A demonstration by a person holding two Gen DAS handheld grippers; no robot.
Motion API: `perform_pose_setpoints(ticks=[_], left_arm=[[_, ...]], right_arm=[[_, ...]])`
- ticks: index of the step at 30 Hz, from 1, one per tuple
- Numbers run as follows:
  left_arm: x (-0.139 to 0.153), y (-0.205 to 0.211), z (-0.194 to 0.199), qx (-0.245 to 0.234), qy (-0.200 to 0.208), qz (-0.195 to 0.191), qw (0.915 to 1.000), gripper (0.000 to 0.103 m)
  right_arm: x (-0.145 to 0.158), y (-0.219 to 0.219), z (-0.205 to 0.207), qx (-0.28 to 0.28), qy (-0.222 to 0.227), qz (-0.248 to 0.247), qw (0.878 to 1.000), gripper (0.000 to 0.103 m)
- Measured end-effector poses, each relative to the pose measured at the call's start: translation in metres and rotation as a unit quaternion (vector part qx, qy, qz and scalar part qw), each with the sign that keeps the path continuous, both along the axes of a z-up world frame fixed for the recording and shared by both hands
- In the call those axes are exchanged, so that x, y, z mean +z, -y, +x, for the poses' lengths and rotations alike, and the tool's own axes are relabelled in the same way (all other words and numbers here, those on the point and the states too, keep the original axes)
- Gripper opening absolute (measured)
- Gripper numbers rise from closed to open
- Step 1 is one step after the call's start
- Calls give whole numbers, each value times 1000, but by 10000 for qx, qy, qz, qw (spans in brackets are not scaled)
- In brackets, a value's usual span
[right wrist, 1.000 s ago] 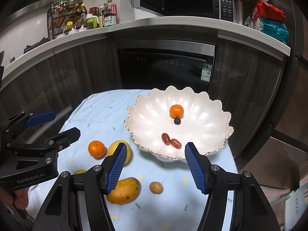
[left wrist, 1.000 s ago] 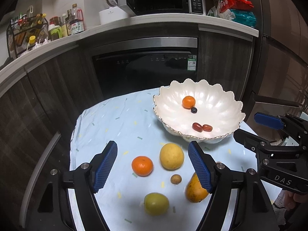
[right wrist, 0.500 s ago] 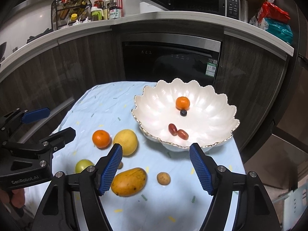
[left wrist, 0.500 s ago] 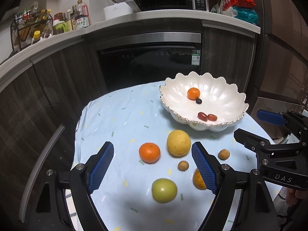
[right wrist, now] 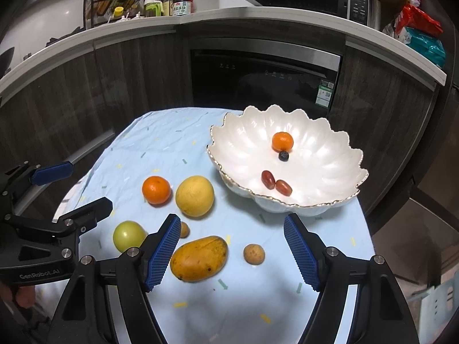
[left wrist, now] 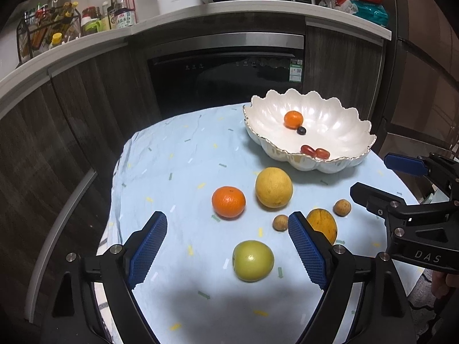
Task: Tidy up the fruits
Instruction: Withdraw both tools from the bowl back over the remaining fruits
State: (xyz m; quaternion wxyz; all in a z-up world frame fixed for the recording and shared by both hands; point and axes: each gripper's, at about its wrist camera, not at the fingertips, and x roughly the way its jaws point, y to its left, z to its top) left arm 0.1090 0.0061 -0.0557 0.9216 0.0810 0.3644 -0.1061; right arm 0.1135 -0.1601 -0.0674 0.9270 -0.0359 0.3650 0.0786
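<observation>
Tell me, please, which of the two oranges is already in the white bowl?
The smaller orange, lying in the white bowl beside a dark berry. The bigger orange sits on the cloth next to the yellow fruit.

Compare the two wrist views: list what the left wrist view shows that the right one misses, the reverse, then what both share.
Only the left wrist view: the right tongs from the side, and the orange-yellow mango half hidden behind a blue pad.

Only the right wrist view: the left tongs from the side, and the whole mango.

Both: the white scalloped bowl holding a small orange, a blueberry and two red grapes; on the pale blue cloth, an orange tangerine, a yellow round fruit, a green apple and two small brown fruits.
</observation>
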Motion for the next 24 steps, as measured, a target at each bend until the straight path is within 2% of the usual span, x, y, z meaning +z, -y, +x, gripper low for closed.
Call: perform_pose_setpoints(ticks=[13,24], left_arm=[[-19,-2,-3,-58,-206,76,9997,95],[-41,-2,-2,-157,-446,102,9988,95]], right_arm=[[-16,-4,1,107,-226,118,9996,80],[-30,-7,3,139,-466,179,9987,81]])
